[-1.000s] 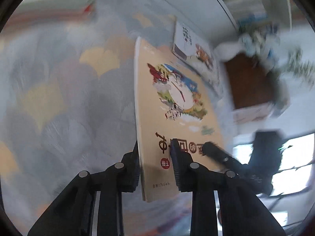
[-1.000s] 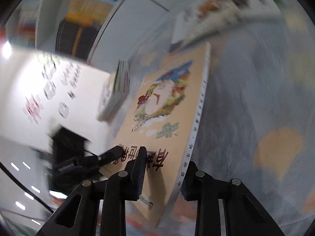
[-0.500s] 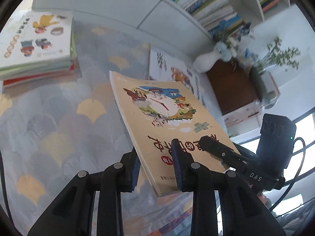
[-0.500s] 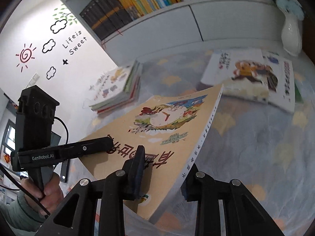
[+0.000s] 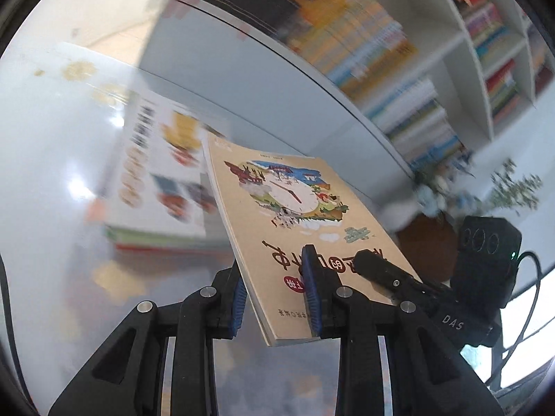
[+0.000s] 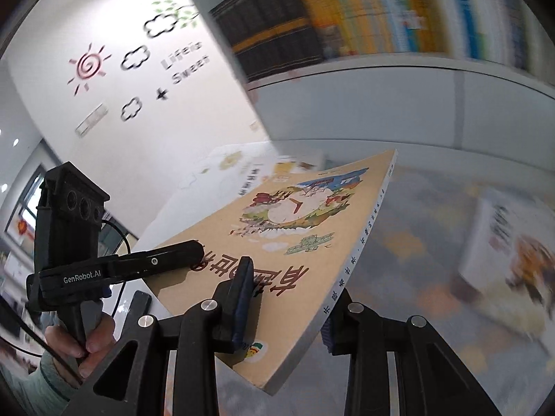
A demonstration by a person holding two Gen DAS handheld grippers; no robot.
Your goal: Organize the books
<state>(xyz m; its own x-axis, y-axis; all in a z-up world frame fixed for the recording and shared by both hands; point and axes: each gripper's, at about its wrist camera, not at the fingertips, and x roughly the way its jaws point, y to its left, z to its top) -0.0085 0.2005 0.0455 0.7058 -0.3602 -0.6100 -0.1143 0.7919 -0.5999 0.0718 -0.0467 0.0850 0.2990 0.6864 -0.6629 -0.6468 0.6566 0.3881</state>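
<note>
Nearest: left gripper [image 5: 274, 294] clamped across the near edge of the tan paperback [image 5: 295, 228], pads on cover and underside. Right gripper [image 6: 288, 301] straddles the near spine-side corner of the same book; its jaws are opening, book between them, and whether both pads press I cannot tell.

Book location: held in the air, tilted, cover up, far edge free, above the patterned table [image 5: 41, 159].

Handling judgement: thin softcover, light, glossy cover, so likely slippery. The unsupported far half will probably droop or flap. Best hold looks to be near the spine, where it is stiffest, gripped deep rather than at the page edge. Pages could fan or crease at a corner pinch.

Further off: stack of picture books [image 5: 156, 187] lying flat beyond the held book, blurred. Farthest: the bookshelf [image 6: 364, 14], packed with upright books.
</note>
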